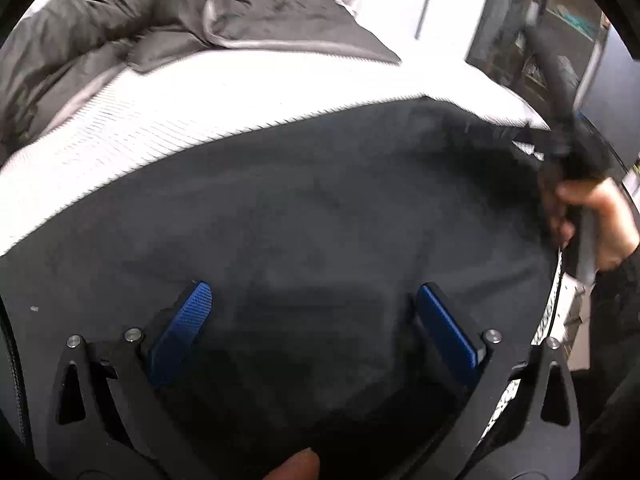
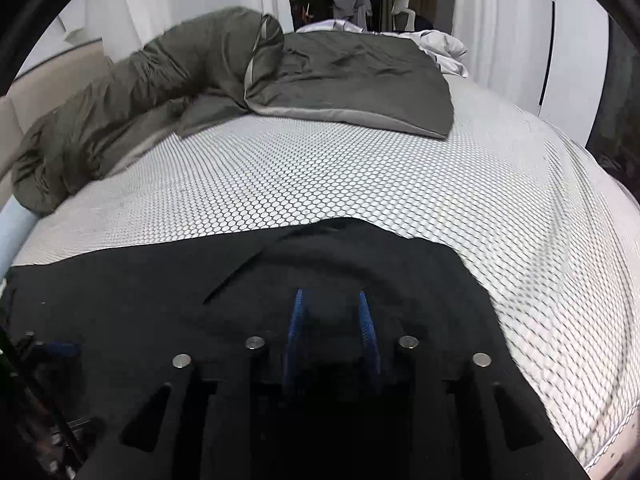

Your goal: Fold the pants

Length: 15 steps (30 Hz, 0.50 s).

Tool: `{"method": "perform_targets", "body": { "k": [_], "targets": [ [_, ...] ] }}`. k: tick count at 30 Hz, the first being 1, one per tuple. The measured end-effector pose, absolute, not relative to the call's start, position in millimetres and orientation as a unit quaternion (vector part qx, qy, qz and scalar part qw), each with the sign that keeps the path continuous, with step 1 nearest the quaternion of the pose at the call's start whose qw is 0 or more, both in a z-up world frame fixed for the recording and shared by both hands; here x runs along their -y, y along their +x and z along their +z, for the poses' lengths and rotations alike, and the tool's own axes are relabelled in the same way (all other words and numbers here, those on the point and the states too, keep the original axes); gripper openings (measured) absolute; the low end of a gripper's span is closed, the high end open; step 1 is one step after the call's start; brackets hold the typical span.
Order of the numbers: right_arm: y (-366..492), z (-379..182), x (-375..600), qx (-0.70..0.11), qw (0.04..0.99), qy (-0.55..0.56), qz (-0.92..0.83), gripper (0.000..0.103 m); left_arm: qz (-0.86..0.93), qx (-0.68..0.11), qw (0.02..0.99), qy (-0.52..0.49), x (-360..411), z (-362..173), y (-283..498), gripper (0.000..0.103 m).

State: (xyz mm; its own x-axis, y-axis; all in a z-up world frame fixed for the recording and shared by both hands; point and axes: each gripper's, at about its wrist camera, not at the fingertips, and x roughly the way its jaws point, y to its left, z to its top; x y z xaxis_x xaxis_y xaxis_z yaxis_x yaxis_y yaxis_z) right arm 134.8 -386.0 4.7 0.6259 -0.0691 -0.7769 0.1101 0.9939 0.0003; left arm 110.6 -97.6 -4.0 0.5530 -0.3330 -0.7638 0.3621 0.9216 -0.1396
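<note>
Left tool (image 1: pixel 314 300): blue pads spread wide, nothing between them, hovering just over the black soft-fabric pants (image 1: pixel 300 216), which fill the space right below and ahead of it. Right tool (image 2: pixel 331 300): blue pads parted by a narrow gap, apparently nothing pinched, black cloth directly under and ahead of the tips. In the left wrist view the right tool shows only as a blur at the pants' right edge, held by a hand (image 1: pixel 600 224).

Pants lie flat on the near part of the bed with a white dotted mattress cover (image 2: pixel 360 184), one raised fold or flap visible ahead of the right tool.

Handling, judged: light, limp, no stiffness, will sag and drape when lifted; slight slip between pads. Best hold is probably an edge or corner, both layers together.

Further back: olive-grey quilted duvet (image 2: pixel 340 80) bunched well apart from the pants.
</note>
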Motion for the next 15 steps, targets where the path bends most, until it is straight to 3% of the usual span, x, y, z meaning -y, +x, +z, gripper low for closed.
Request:
{"method": "perform_targets", "body": {
  "k": [2,5,7,10,15],
  "targets": [
    [141.0,-16.5,398.9,-0.463,0.882,0.048,-0.073,0.031,-0.178,-0.427,0.887,0.007,82.8,-0.7,114.3,0.102],
    [132.1,-2.7,391.5,-0.451,0.888,0.037,-0.086,0.033,-0.136,-0.418,0.898,-0.012,60.2,3.6,123.9,0.102],
    [112.5,11.3,377.5,-0.432,0.898,0.024,-0.072,0.057,-0.128,-0.418,0.899,-0.02,54.1,8.7,134.7,0.102],
    [75.3,18.1,351.2,-0.412,0.91,0.035,-0.01,0.078,-0.126,-0.415,0.901,-0.012,57.2,19.5,150.9,0.102],
    [48.3,-11.2,314.8,-0.444,0.894,-0.002,0.05,0.08,-0.128,-0.429,0.894,0.012,75.7,16.9,184.4,0.102]
  ]
}}
